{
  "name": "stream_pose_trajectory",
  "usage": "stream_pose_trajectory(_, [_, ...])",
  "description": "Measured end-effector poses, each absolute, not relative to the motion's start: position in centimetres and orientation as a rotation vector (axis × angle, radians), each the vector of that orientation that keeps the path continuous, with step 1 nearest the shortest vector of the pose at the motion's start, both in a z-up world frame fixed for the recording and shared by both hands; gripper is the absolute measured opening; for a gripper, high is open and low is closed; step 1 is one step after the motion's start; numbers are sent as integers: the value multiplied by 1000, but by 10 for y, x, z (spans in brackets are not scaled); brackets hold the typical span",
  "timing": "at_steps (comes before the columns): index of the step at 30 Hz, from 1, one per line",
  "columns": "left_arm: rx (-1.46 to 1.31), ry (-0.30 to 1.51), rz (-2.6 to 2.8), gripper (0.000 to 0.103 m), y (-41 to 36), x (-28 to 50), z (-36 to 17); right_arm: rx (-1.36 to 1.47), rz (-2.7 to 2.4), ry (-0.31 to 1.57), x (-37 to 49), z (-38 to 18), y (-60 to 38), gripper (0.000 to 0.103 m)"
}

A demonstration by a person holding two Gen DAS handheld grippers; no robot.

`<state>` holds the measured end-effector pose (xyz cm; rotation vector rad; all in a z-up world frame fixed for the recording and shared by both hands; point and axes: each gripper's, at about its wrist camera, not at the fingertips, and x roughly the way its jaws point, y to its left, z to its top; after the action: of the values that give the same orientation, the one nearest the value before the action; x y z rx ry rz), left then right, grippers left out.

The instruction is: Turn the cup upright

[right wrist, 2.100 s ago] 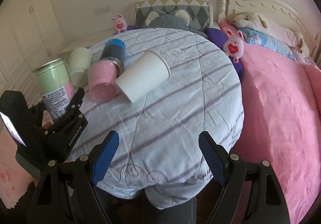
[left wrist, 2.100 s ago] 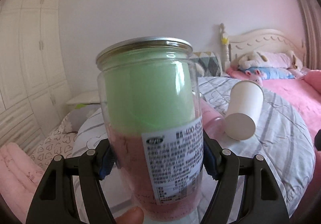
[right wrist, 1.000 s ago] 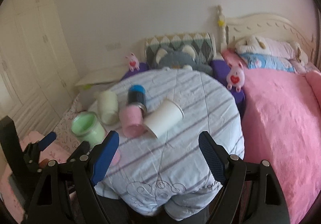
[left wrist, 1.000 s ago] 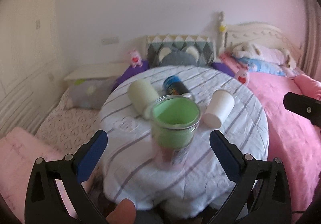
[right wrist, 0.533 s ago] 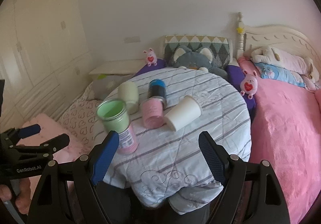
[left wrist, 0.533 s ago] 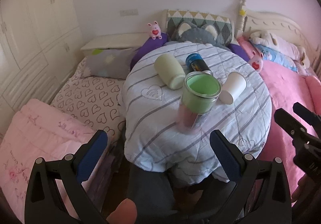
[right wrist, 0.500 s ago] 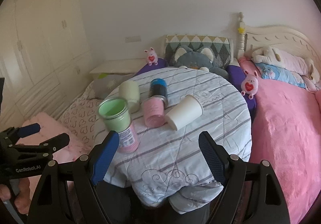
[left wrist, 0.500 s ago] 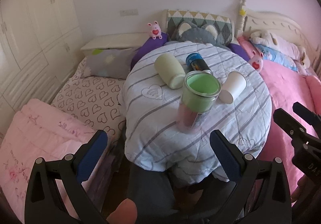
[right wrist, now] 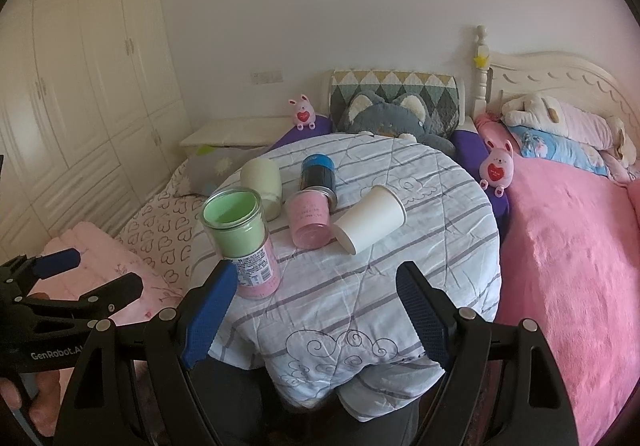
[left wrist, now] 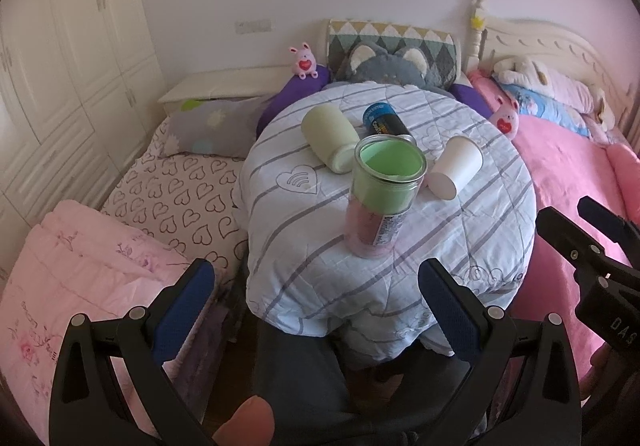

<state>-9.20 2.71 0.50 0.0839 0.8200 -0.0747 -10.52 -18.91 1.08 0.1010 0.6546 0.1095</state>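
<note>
A home bedroom: a bed (right wrist: pixel 568 258) with pink cover and plush toys (right wrist: pixel 560 114) at right, cream wardrobe doors (right wrist: pixel 80 86) at left, patterned pillows (right wrist: pixel 394 94) against the far wall

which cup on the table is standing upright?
The clear cup with the green and pink lining, nearest the left table edge. The pale green, pink, blue and white ones lie sideways.

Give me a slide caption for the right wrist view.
Green-and-pink jar stands upright on the round table; white paper cup lies on its side.
</note>
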Motion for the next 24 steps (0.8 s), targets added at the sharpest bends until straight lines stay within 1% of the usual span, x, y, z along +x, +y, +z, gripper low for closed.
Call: stream_pose_trajectory(24, [110, 836, -70, 103, 25, -85, -3, 112, 102, 673, -102, 6, -189, 83])
